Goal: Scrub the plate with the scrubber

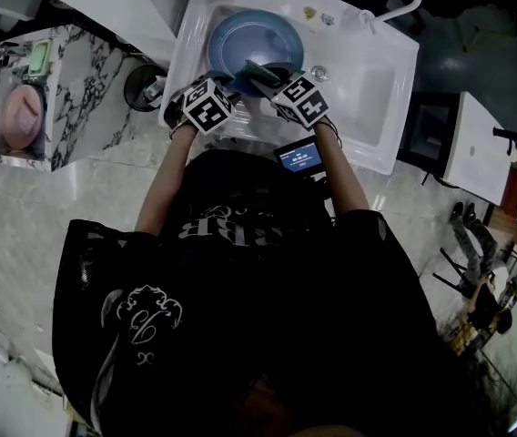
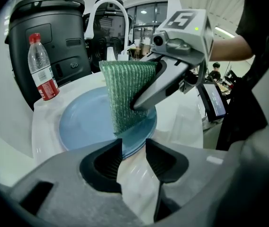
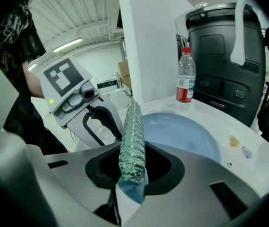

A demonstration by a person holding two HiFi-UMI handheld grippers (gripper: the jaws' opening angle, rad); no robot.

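Note:
A blue plate [image 1: 254, 35] lies in the white sink [image 1: 377, 89]. My left gripper [image 2: 133, 148] is at its near rim, with the jaws closed on the plate's [image 2: 85, 119] edge. My right gripper [image 3: 132, 167] is shut on a green mesh scrubber [image 3: 133, 141], held upright. In the left gripper view the scrubber [image 2: 125, 93] hangs from the right gripper [image 2: 144, 100] and its lower end touches the plate's near part. In the head view both grippers meet over the plate's front edge, with the scrubber [image 1: 260, 73] between them.
A water bottle with a red label [image 2: 42, 70] stands at the sink's back rim, in front of a big black appliance [image 2: 49, 37]. A white faucet [image 2: 108, 13] arches behind. A small screen [image 1: 299, 157] sits at the sink's front edge. A marble counter [image 1: 76, 89] lies to the left.

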